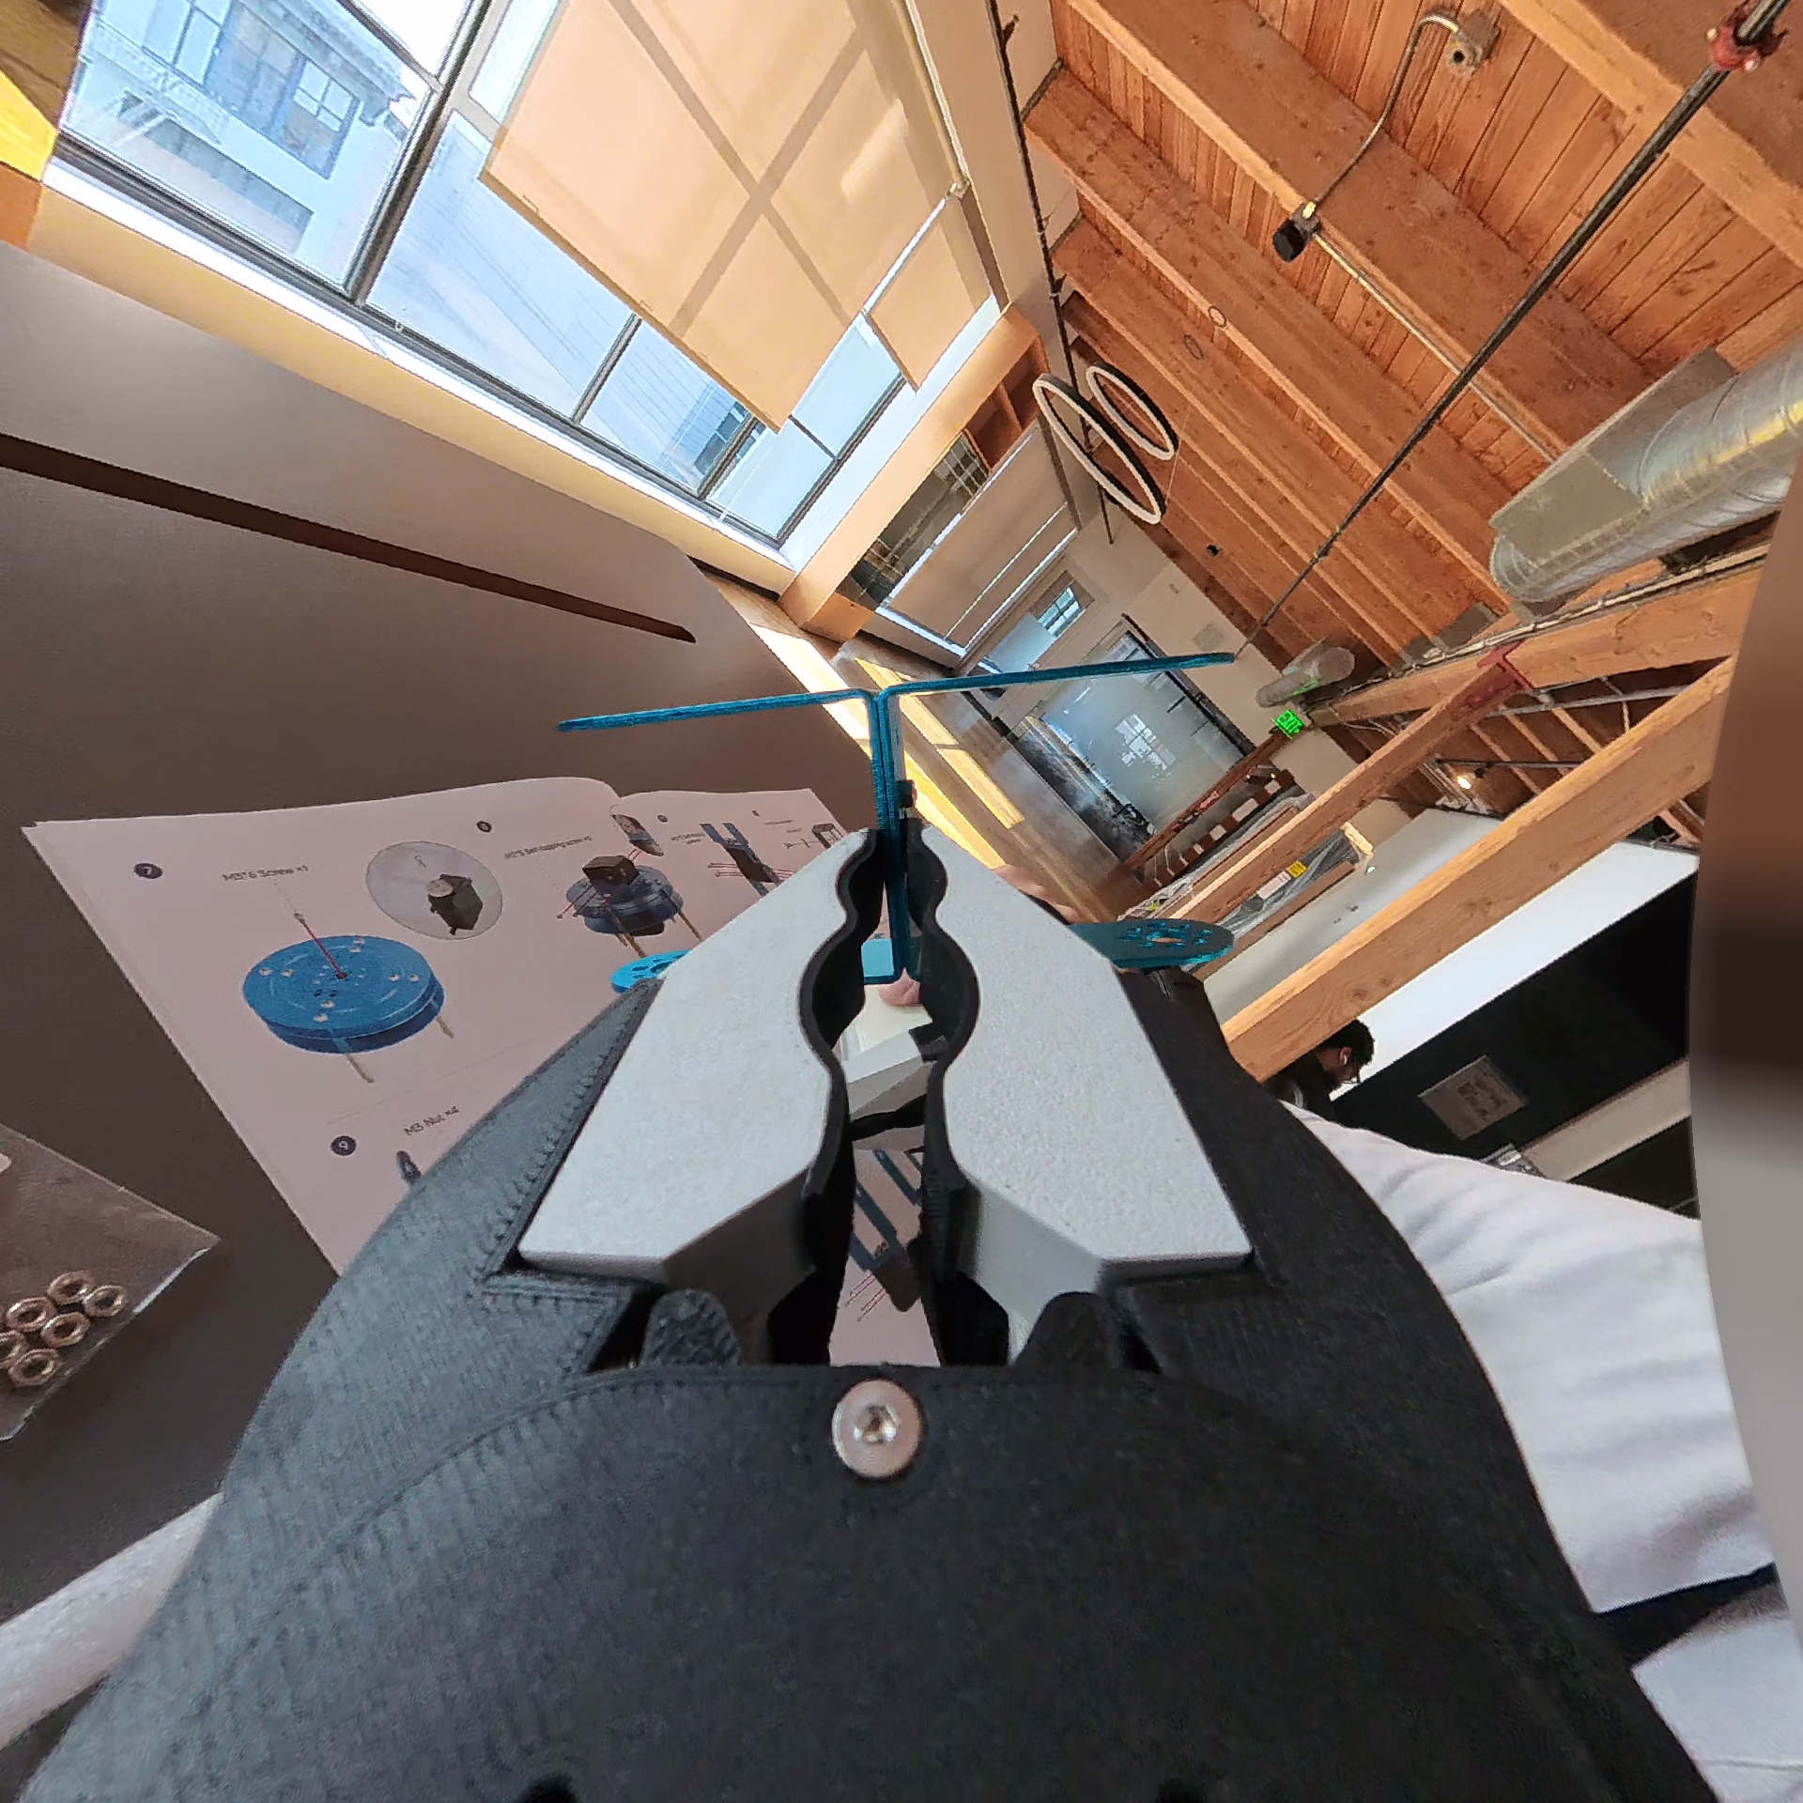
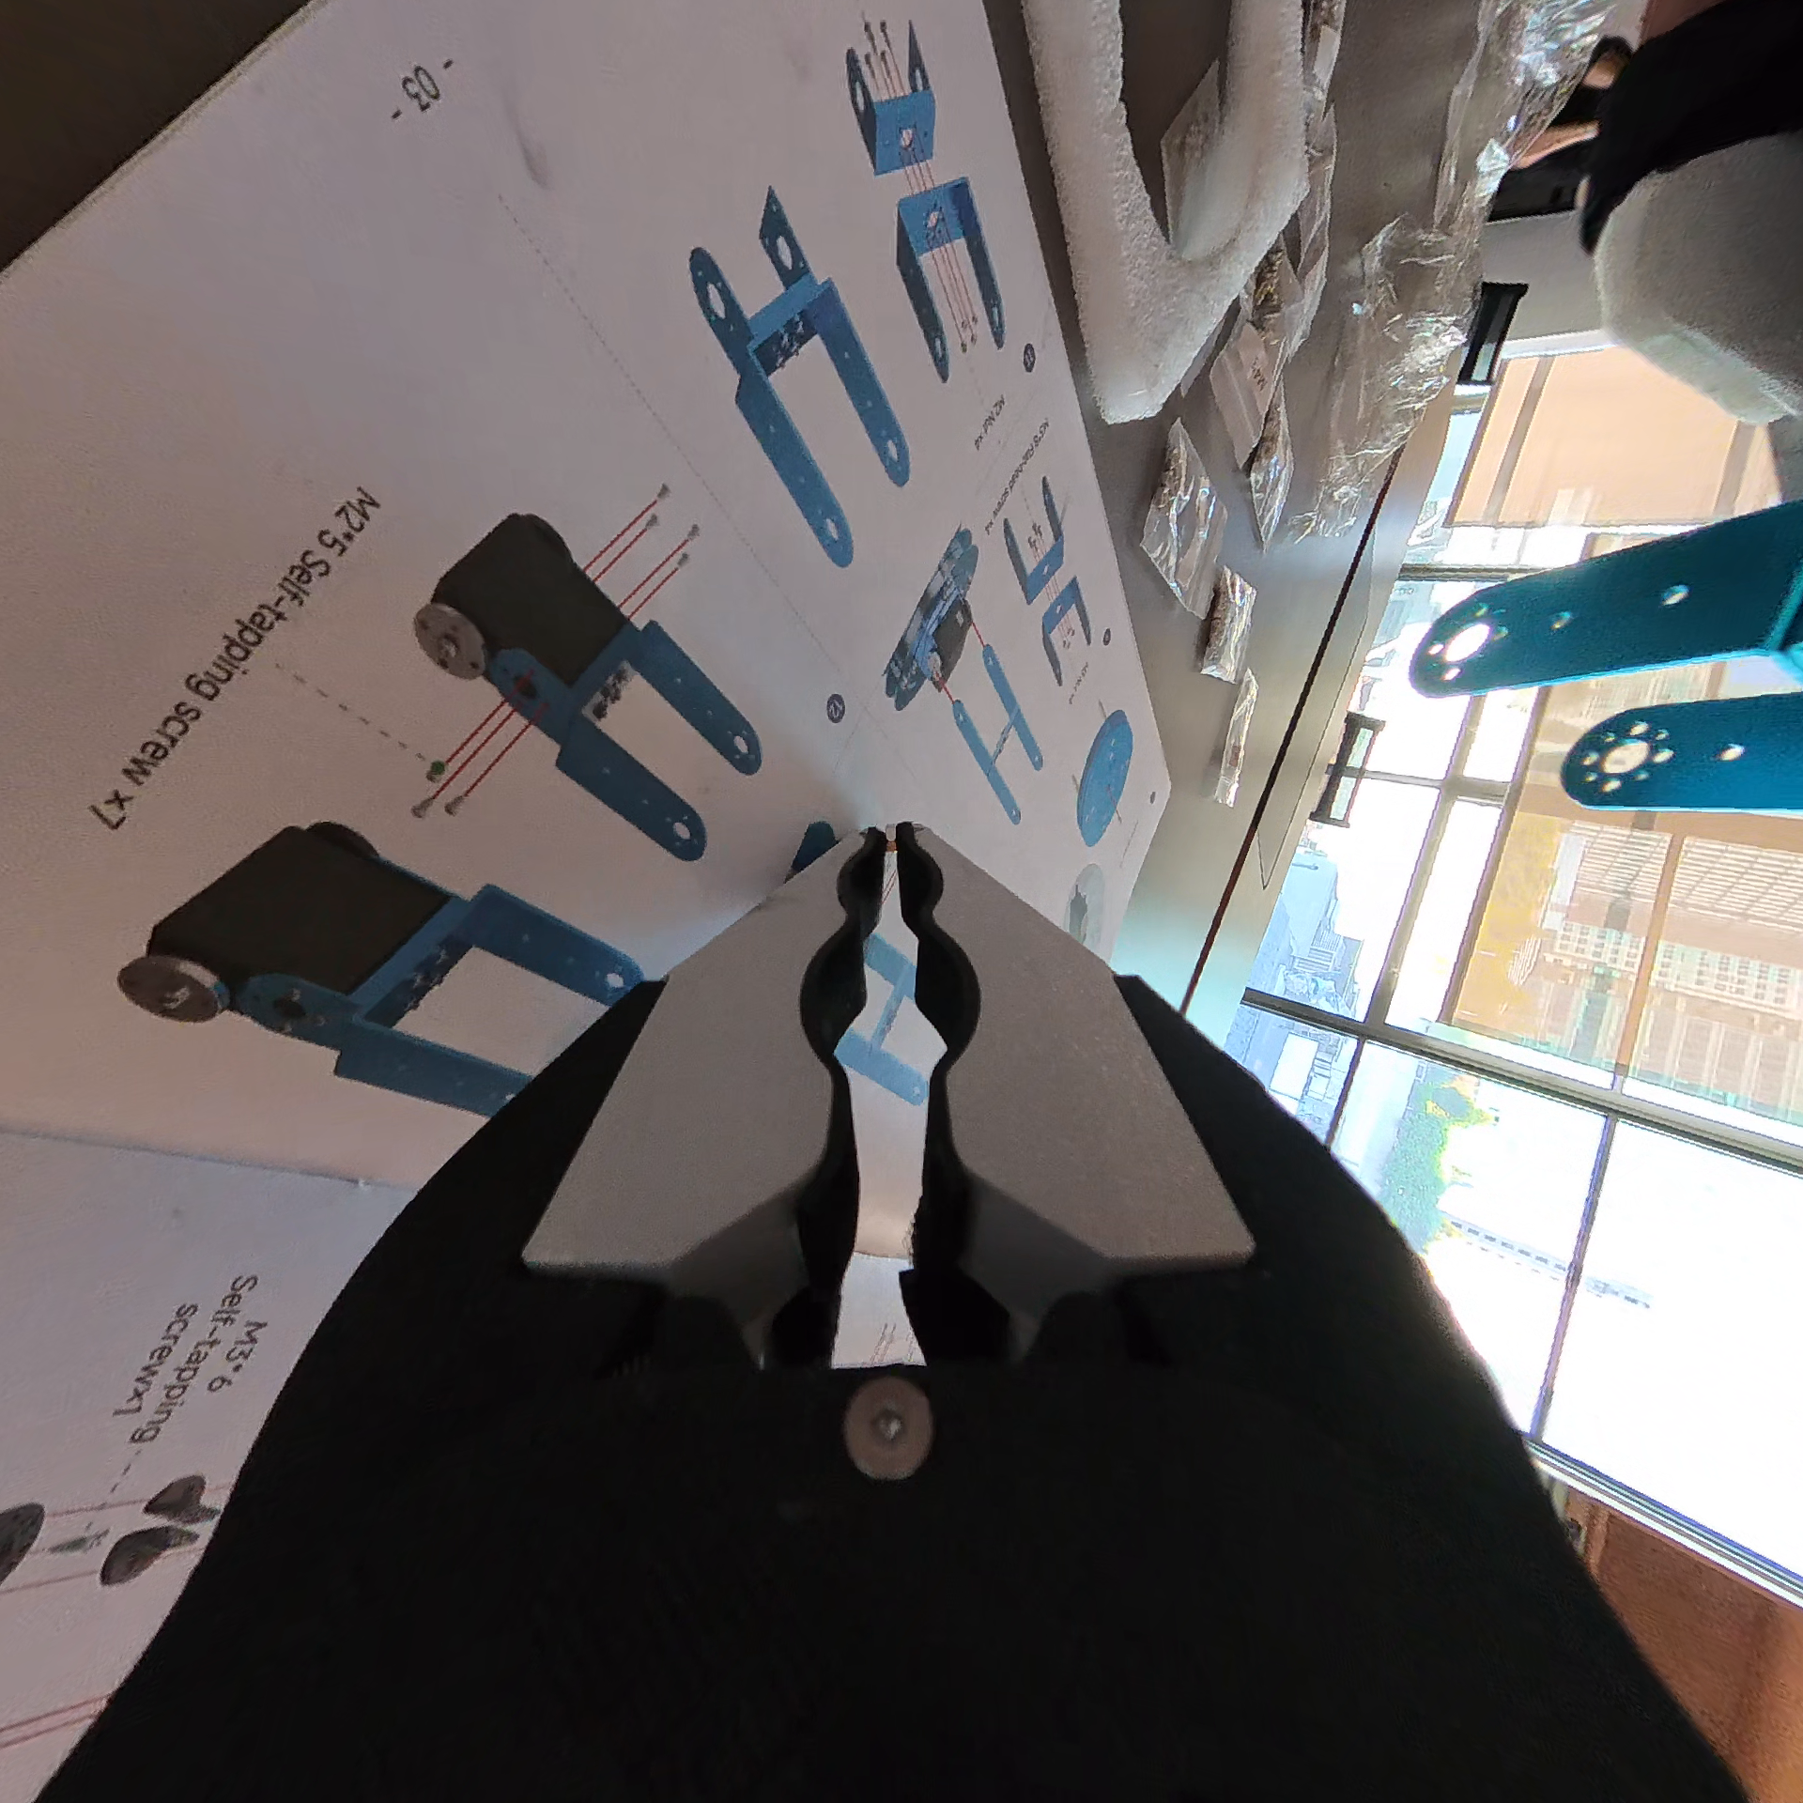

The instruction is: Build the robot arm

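Overhead, in the left wrist view, a wooden plank ceiling (image 1: pixel 1366 244) with heavy beams fills the upper right of the frame, crossed by a silver air duct (image 1: pixel 1649 478) and two ring lamps (image 1: pixel 1102 439); tall windows (image 1: pixel 439 224) with tan roller shades run across the upper left. At centre frame the left gripper (image 1: pixel 896 859) is clenched on the blue metal brackets (image 1: pixel 883 771), two thin bent plates set back to back, their flat arms spreading left and right above the fingertips. A brown tabletop (image 1: pixel 244 663) lies at left, carrying an open instruction booklet (image 1: pixel 293 937) and, at the lower left edge, a clear bag of hex nuts (image 1: pixel 59 1317). A white sleeve (image 1: pixel 1561 1366) shows at lower right.

In the right wrist view the right gripper (image 2: pixel 890 831) has its tips pinched on a tiny brass-coloured part (image 2: pixel 890 832), too small to identify, just above the booklet page (image 2: pixel 341 390) that fills the left of the frame. White foam packing (image 2: pixel 1141 195) and small hardware bags (image 2: pixel 1259 390) lie along the top centre. The perforated ends of the brackets (image 2: pixel 1610 624) hang at the right edge, before the bright windows (image 2: pixel 1561 976).
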